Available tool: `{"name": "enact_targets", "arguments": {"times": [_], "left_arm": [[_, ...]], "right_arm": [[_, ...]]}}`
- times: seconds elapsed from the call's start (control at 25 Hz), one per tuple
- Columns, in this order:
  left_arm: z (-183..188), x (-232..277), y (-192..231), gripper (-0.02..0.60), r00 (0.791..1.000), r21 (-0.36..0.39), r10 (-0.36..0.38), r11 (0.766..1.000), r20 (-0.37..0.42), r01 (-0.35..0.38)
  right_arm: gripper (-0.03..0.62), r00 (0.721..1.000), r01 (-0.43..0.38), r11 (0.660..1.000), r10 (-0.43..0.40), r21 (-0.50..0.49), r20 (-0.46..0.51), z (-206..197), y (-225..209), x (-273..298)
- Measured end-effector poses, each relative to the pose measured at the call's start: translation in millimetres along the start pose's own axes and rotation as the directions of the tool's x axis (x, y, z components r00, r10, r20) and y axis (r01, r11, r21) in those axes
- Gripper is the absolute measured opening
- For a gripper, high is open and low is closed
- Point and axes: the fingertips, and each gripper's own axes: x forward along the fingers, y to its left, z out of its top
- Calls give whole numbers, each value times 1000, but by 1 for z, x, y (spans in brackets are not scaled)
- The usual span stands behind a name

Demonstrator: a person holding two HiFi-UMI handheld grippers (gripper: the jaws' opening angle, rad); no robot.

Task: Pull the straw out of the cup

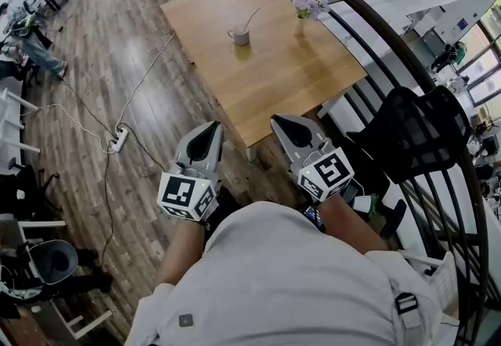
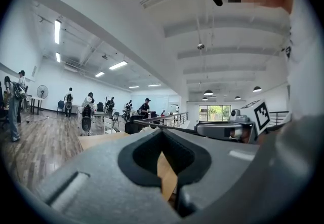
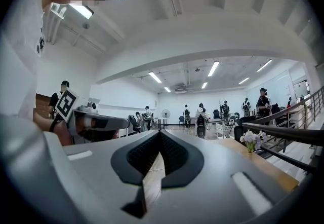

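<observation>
The straw (image 1: 251, 19) is seen in the cup (image 1: 240, 36), far on the desk (image 1: 274, 78) — a flower vase (image 1: 304, 6) stands near on the right. The cup could be tipped if the straw is pulled aslant. The left gripper (image 1: 210, 131) and right gripper (image 1: 283, 124) are held near, fingers clenched, empty.

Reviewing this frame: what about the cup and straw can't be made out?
Head view: cup is far and small; contents unreadable, and its wall hides the straw's lower end.
Left gripper view: left gripper covers most of the table; cup unseen.
Right gripper view: right gripper covers the table's middle; cup unseen.
</observation>
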Motion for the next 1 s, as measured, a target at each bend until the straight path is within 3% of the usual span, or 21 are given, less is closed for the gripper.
{"name": "enact_targets", "arguments": {"times": [0.36,0.72,1.0], "left_arm": [[-7,3,65,5,999,-10,-38,999,-17,37],[-3,5,142,5,991,4,-131,991,-42,131],[-11,29,168,5,981,-28,-185,983,-61,183]], "right_arm": [[9,999,31,999,-30,20,-23,-10,2,65],[9,994,100,995,-98,28,-54,-17,17,140],[9,986,147,988,-143,45,-89,-32,-2,163]]}}
